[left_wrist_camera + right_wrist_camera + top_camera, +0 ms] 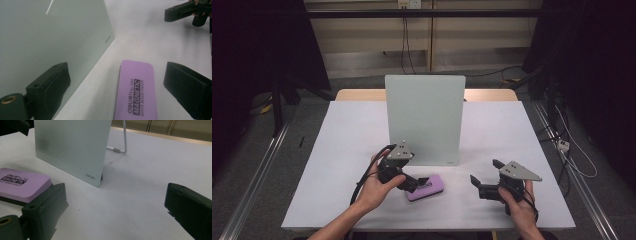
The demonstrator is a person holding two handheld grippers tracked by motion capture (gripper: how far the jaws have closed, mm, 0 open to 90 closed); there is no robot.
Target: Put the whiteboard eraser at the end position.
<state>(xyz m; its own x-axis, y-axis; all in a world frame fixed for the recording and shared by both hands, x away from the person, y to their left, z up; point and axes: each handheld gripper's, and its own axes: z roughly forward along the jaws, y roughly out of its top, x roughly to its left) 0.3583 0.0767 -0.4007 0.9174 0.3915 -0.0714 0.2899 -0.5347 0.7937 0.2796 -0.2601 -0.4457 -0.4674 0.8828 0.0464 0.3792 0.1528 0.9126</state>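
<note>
left gripper (421,181) is hovering right over the purple eraser (426,186), which lies flat on the table (342,165) just in front of the upright whiteboard (424,117). risk from here, imo: the board stands on a thin wire stand (123,138) at the back, so a careless swing of the left gripper could nudge it and tip it, or shove it back across the table. also the eraser is wide; if the jaws come down off-centre one pad could land on top and skate it sideways instead of grabbing. now the claws: in the left gripper view the jaws stand wide apart, eraser (136,90) between them w/ clear gaps both sides, nothing pinched, so released. whether a jaw tip brushes the eraser is hard to tell from the high view, prob not. right gripper (484,177) sits well apart to the right, low near the table, jaws spread wide in its own view, holding nothing, touching nothing.
</note>
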